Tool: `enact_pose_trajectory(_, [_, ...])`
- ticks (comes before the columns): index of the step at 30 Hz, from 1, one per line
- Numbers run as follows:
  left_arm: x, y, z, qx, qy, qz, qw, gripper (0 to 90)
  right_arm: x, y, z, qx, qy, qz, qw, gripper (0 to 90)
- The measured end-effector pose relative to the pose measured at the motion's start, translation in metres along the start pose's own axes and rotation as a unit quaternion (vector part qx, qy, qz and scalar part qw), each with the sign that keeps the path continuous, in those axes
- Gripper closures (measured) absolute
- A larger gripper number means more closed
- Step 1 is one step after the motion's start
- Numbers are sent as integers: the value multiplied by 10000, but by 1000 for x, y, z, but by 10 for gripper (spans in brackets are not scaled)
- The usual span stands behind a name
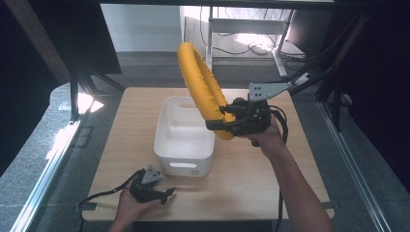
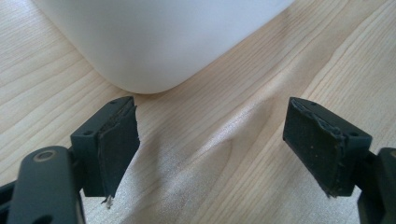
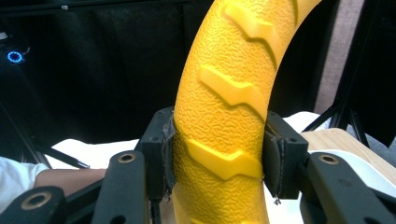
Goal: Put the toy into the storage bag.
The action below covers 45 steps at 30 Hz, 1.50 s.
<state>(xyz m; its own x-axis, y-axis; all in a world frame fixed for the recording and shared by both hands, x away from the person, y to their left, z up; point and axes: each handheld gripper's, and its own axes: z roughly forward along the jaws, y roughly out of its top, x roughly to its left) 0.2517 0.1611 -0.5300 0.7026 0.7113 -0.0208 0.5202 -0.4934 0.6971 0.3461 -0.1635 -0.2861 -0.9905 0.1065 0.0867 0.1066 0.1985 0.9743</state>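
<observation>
Left gripper (image 1: 167,193): one, lying low on the near edge of the table, held in the person's left hand (image 1: 129,207); its jaws stand wide apart with only bare wood between them, as the left gripper view shows (image 2: 212,149).
Cable (image 1: 104,194): one, trailing from the left gripper toward the table's near left corner.
Table (image 1: 251,179): one, light wood grain.
Bin (image 1: 183,145): one, white, with rounded corners, standing upright mid-table just beyond the left gripper; a slot handle shows in its near wall and another in its far wall. Its rounded corner sits just past the left jaws (image 2: 154,46), not touching them.
Right gripper (image 1: 218,122): one, held up off the table to the right of the bin by the person's right hand (image 1: 266,137); its jaws are clamped on the ring, pads pressed to both sides (image 3: 219,158).
Ring (image 1: 200,84): one, yellow, with a pebbled skin and raised zigzag treads; gripped at its lower end, it stands nearly upright and leans left, over the bin's right side, clear of the table.
Plate (image 1: 268,89): one, grey, three-cornered, on top of the right gripper.
Desk frame (image 1: 251,29): one, grey, on the floor beyond the table, with cables under it.
</observation>
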Motion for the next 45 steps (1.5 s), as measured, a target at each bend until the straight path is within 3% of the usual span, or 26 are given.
enact_pose_trajectory(14, [0,0,0,-2,6,-2,10000,185,8,3,20,30,290,-26,9996,515])
enact_pose_trajectory(35, [0,0,0,25,19,22,10000,184,6,-5,44,65,559,57,9984,515])
enact_pose_trajectory(45, [-1,-1,0,17,33,11,10000,184,4,-12,55,213,652,138,9975,514])
